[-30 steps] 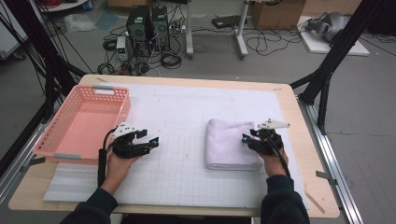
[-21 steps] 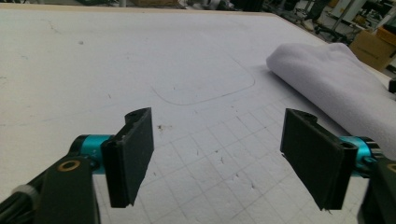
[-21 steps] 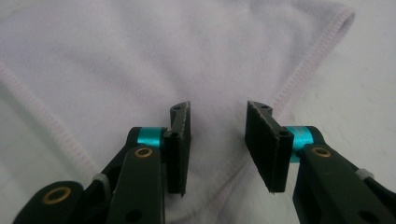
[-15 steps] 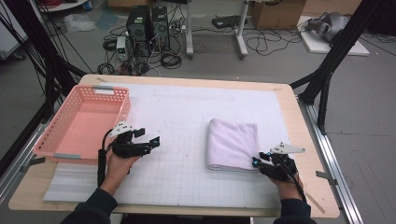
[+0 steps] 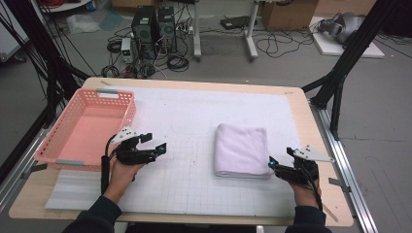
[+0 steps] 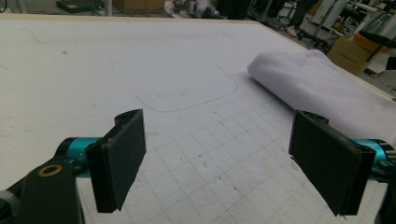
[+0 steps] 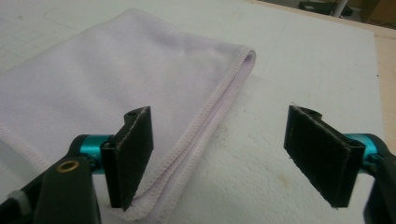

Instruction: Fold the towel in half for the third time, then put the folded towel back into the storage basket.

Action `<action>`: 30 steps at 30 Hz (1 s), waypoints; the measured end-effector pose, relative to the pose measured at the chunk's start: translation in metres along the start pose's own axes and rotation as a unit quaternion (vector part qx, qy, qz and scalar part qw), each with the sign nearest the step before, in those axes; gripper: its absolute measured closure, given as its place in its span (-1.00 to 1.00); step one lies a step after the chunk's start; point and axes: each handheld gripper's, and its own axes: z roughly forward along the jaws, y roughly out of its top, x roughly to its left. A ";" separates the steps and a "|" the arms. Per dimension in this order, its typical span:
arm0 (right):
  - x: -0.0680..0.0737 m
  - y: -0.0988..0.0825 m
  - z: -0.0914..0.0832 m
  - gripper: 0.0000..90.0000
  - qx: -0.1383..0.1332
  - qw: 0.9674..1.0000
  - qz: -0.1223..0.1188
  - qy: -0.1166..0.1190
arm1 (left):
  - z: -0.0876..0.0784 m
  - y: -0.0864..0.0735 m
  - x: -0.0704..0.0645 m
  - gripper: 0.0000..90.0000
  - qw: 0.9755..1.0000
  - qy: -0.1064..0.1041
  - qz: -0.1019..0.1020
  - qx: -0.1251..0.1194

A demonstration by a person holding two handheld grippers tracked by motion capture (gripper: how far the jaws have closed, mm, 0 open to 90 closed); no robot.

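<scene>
- White gridded mat (image 5: 184, 145) covers the wooden table (image 5: 311, 126), cables and computer boxes clutter the floor beyond, and a pink basket (image 5: 85, 128) sits at the mat's left edge.
- Centre-right on the mat lies the folded towel (image 5: 241, 150), pale lilac, flat, several layers thick, well apart from the basket.
- At the towel's near right corner is my right gripper (image 5: 278, 164), and its jaws have just been opening; the right gripper view has them standing wide with nothing pinched, the left pad just over the stitched corner of the towel (image 7: 116, 79).
- Over by the basket's near corner, my left gripper (image 5: 154, 147) hovers above bare mat, jaws spread wide and empty, the towel (image 6: 322, 88) off to one side in its view.
- Handling, as I judge it: this cloth is light and soft, no stiffness at all, so it will sag and the folds will slide open if I lift by one layer.
- Nothing fragile, and the fuzzy weave should give the pads decent grip.
- Best hold, I reckon: the hemmed edge (image 7: 219, 109) where the layers stack, pads biting through every layer near a corner.
- Two grips, one at each near corner, would keep the fold together; a single pinch in the middle would likely let it droop and unfold.
</scene>
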 end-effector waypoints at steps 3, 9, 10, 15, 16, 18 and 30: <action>-0.002 0.000 0.000 -0.53 0.000 1.000 0.005 -0.006 | 0.001 0.000 -0.001 -0.56 1.000 -0.004 0.005 0.001; -0.003 -0.002 0.000 -0.54 0.008 1.000 0.009 -0.011 | 0.002 -0.001 -0.003 -0.56 1.000 -0.004 0.005 0.005; -0.003 -0.002 0.000 -0.54 0.009 1.000 0.009 -0.012 | 0.003 -0.001 -0.003 -0.55 1.000 -0.005 0.006 0.005; -0.004 -0.004 -0.001 -0.54 0.013 1.000 0.015 -0.015 | 0.005 -0.001 -0.002 -0.54 1.000 -0.004 0.005 0.006; -0.005 -0.004 -0.001 -0.54 0.013 1.000 0.016 -0.016 | 0.006 -0.001 -0.002 -0.54 1.000 -0.006 0.004 0.008; -0.005 -0.005 -0.003 -0.54 0.011 1.000 0.020 -0.018 | 0.007 -0.001 -0.003 -0.54 1.000 -0.009 0.003 0.009; -0.006 -0.005 0.000 -0.54 0.014 1.000 0.011 -0.014 | 0.014 -0.002 -0.016 -0.49 0.999 -0.041 -0.002 0.020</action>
